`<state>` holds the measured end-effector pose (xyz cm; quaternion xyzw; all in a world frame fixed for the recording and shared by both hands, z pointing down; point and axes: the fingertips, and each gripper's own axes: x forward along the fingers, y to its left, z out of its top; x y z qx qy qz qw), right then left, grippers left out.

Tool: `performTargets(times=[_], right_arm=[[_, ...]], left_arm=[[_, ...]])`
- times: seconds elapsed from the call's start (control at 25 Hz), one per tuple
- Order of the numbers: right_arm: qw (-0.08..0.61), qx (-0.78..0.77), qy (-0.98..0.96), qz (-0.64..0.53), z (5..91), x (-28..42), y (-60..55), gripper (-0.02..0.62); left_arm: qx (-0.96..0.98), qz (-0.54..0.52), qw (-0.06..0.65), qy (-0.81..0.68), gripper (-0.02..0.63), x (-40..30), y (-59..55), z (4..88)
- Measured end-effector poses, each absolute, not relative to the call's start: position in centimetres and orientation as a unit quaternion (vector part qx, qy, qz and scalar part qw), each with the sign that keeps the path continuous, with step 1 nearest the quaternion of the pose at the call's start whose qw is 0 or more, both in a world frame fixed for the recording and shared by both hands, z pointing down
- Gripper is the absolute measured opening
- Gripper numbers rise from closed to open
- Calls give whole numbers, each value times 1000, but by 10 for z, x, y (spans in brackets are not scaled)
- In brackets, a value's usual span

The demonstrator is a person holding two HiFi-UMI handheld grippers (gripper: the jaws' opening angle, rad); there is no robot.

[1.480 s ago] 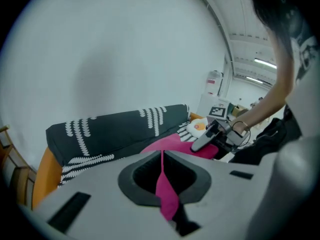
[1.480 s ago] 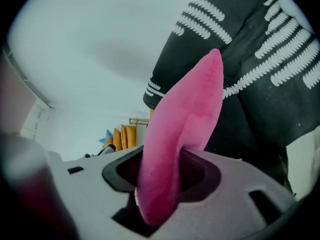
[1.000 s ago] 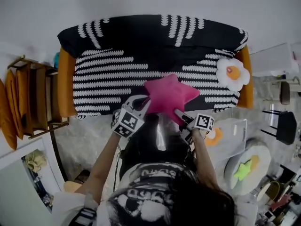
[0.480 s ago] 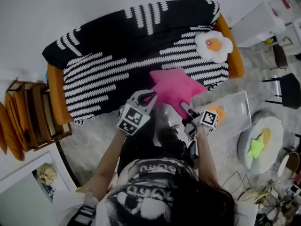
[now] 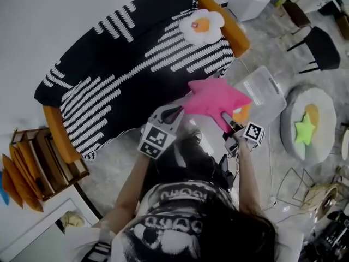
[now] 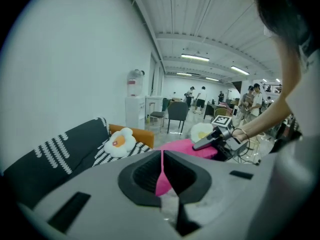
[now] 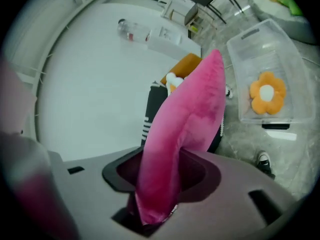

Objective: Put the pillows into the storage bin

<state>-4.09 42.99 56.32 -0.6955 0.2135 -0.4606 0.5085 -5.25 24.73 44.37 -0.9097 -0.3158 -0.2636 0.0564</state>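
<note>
A pink star pillow (image 5: 214,98) hangs in the air between both grippers, off the sofa and beside the clear storage bin (image 5: 265,89). My left gripper (image 5: 175,112) is shut on one of its points, seen as a thin pink edge (image 6: 161,176) between the jaws. My right gripper (image 5: 228,120) is shut on another point; the pillow (image 7: 187,124) fills that view. An orange flower pillow (image 7: 268,92) lies inside the bin (image 7: 250,46). A white fried-egg pillow (image 5: 202,23) rests on the black-and-white striped sofa (image 5: 117,70).
A round cushion with a green star (image 5: 306,123) lies on the floor to the right of the bin. A black chair (image 5: 319,47) stands beyond it. A wooden rack (image 5: 32,162) stands to the left of the sofa. A wire stand (image 5: 297,187) is at the lower right.
Both grippers have carried the pink star pillow off the sofa and swung it right, up to the storage bin. The view has turned right with them.
</note>
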Motion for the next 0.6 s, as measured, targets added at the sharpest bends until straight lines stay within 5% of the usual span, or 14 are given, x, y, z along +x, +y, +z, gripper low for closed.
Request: performTargets(times=[0.32, 0.44, 0.6], right_arm=[[526, -762, 96, -364, 570, -14, 622, 195], [543, -787, 40, -290, 581, -3, 685, 295], [555, -802, 29, -221, 570, -5, 725, 305]], left_arm=[[-880, -250, 104, -391, 14, -45, 360, 434], [-869, -249, 123, -410, 14, -41, 386, 430], [-856, -251, 136, -430, 14, -45, 413, 426]])
